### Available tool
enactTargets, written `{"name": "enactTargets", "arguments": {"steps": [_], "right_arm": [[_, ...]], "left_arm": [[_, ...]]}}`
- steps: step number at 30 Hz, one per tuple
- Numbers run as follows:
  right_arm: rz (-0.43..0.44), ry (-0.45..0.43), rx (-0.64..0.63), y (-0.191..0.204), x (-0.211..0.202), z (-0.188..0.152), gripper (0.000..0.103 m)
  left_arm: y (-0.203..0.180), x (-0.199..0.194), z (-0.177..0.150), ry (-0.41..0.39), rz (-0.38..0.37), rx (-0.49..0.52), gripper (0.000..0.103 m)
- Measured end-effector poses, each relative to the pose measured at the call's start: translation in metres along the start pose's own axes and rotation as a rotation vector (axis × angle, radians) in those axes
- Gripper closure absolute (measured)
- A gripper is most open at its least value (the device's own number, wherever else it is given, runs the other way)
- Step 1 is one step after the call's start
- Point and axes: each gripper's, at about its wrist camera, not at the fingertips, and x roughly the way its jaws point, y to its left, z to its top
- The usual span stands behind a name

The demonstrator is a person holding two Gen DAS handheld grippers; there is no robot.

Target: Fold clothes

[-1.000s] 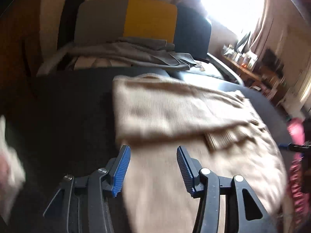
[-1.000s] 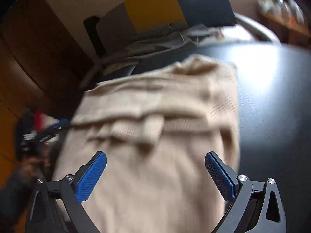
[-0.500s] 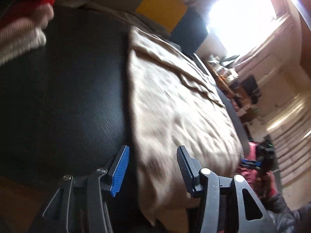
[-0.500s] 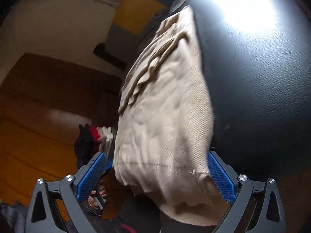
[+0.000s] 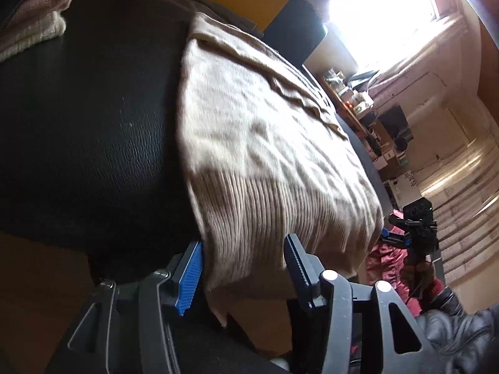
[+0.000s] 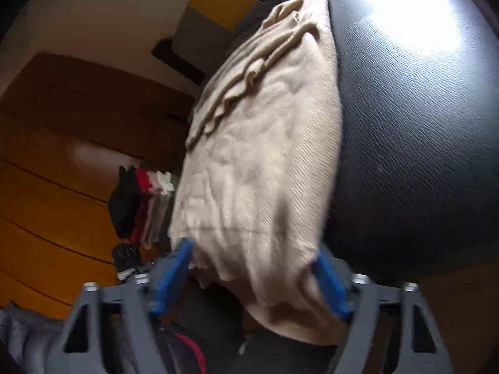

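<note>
**A:** How many sweaters are on the table?

**B:** One beige sweater (image 5: 265, 143) lies flat on the black table (image 5: 93, 118). Its ribbed end hangs over the near edge.

**A:** How many tongs?

**B:** Two. The left gripper (image 5: 243, 268) stands open, with the hanging end between its jaws. The blue pad just touches the cloth edge; the other pad is apart from it.

**A:** And the other one?

**B:** The right gripper (image 6: 252, 277) has just been closing, with the sweater's end between its jaws. It is blurry, so I can't tell if it pinches yet.

**A:** Any more clothes?

**B:** One stack of folded clothes (image 6: 140, 202) sits farther back on the table: black, red, white.
</note>
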Motion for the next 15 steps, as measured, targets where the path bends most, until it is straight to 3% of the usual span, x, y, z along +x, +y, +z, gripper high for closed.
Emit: {"name": "enactTargets", "arguments": {"steps": [2,9,11,15], "right_arm": [[-0.007,0.021,-0.01,-0.004,0.007,-0.007,0.046],[0.01,0.126,0.048,-0.027,0.02,-0.019,0.046],[0.004,0.112,0.064,-0.036,0.021,-0.021,0.046],[-0.016,0.17,0.102,-0.048,0.039,-0.023,0.042]], "left_arm": [[0.0,0.005,0.0,0.013,-0.002,0.001,0.051],[-0.008,0.016,0.0,0.087,-0.023,0.034,0.051],[-0.015,0.029,-0.001,0.131,-0.024,0.062,0.052],[-0.025,0.05,-0.004,0.204,0.011,0.115,0.053]]}}
